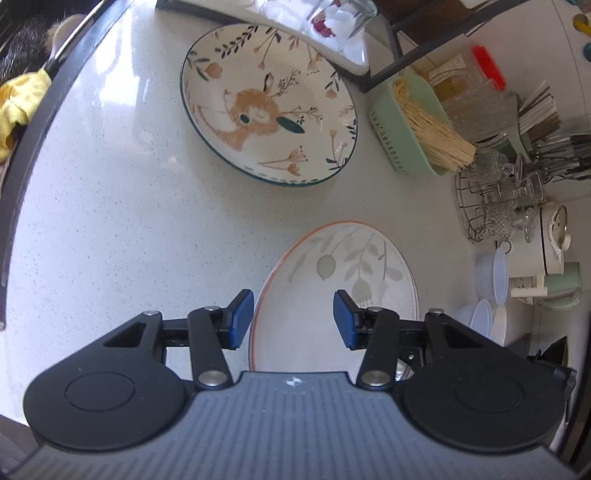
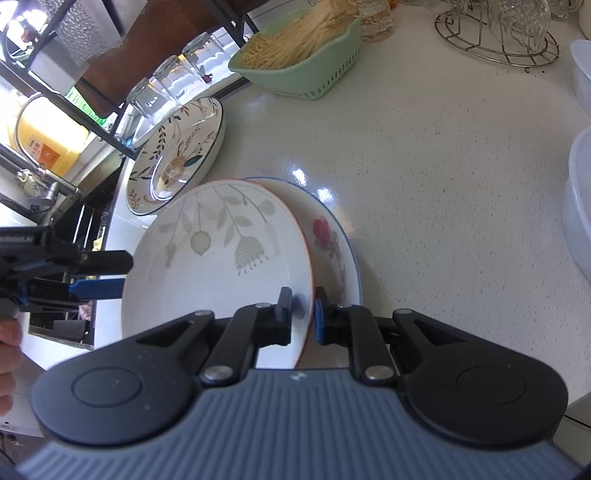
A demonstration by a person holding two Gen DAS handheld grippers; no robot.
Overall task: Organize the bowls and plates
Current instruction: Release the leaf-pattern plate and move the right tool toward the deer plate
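Note:
My right gripper is shut on the rim of a white leaf-pattern plate with an orange edge, holding it tilted over a rose-pattern plate with a blue edge on the counter. The leaf plate also shows in the left wrist view. My left gripper is open and empty, its pads either side of the leaf plate's near rim without touching; it also shows in the right wrist view, left of the plate. A deer-pattern plate with a dark rim lies farther on the counter, also in the right wrist view.
A green basket of noodles, a wire rack of glassware, clear plastic tubs, upturned glasses on a dark shelf frame, and a sink with a yellow cloth surround the white counter.

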